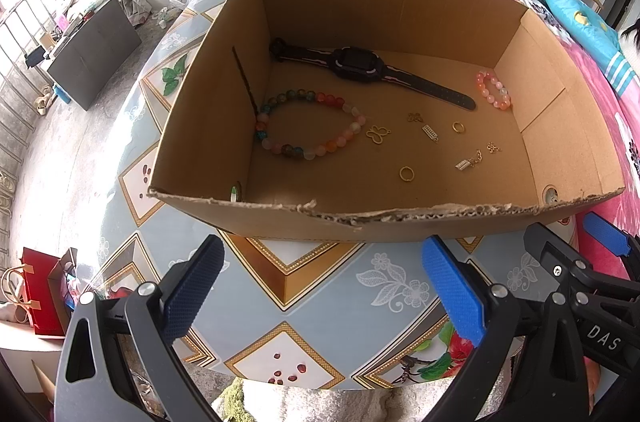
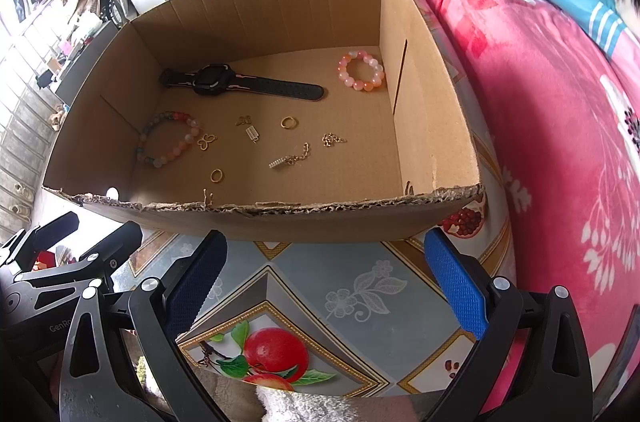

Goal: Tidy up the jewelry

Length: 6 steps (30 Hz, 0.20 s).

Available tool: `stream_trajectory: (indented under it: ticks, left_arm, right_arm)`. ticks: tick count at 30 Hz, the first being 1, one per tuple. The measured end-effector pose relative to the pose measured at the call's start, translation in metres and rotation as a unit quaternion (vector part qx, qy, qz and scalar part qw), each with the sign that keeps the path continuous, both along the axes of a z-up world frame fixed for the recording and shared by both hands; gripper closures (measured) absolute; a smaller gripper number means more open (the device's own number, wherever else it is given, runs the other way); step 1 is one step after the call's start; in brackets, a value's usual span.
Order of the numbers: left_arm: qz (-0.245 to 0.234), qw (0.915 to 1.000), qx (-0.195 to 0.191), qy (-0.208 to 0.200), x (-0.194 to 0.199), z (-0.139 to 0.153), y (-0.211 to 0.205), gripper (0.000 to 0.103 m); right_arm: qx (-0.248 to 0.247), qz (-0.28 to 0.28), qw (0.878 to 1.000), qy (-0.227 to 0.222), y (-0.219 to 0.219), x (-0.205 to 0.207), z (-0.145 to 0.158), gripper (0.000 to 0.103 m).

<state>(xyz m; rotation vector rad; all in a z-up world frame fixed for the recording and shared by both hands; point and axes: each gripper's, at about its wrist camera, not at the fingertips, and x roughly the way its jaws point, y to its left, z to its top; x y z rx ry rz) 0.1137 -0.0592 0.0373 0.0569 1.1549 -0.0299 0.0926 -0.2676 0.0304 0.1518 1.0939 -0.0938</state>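
Observation:
An open cardboard box (image 1: 280, 222) (image 2: 320, 222) stands on the round table. Inside lie a black watch (image 1: 356, 64) (image 2: 216, 80), a large multicoloured bead bracelet (image 1: 308, 126) (image 2: 168, 138), a small pink bead bracelet (image 1: 494, 90) (image 2: 362, 70), two gold rings (image 1: 407, 174) (image 2: 289, 122) and several small gold charms (image 1: 378, 134) (image 2: 290, 158). My left gripper (image 1: 324, 290) hangs open in front of the box's near wall, holding nothing. My right gripper (image 2: 324, 286) is open too, just right of the left one, also in front of the box.
The table (image 1: 384, 278) (image 2: 360, 294) wears a patterned fruit-and-flower cloth. A bed with a pink floral blanket (image 2: 560, 102) presses close on the right. On the floor at left sit a red bag (image 1: 40, 294), a dark cabinet (image 1: 92, 58) and clutter.

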Motion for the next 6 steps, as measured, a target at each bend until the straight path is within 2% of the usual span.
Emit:
stream_trajectory:
  ticks: [6]
  left_arm:
    - [0.000,1.0000,0.000,0.001,0.0000,-0.0002,-0.0004,0.006]
  right_arm:
    - [0.000,0.001,1.000,0.000,-0.0002,0.0003,0.0000,0.008]
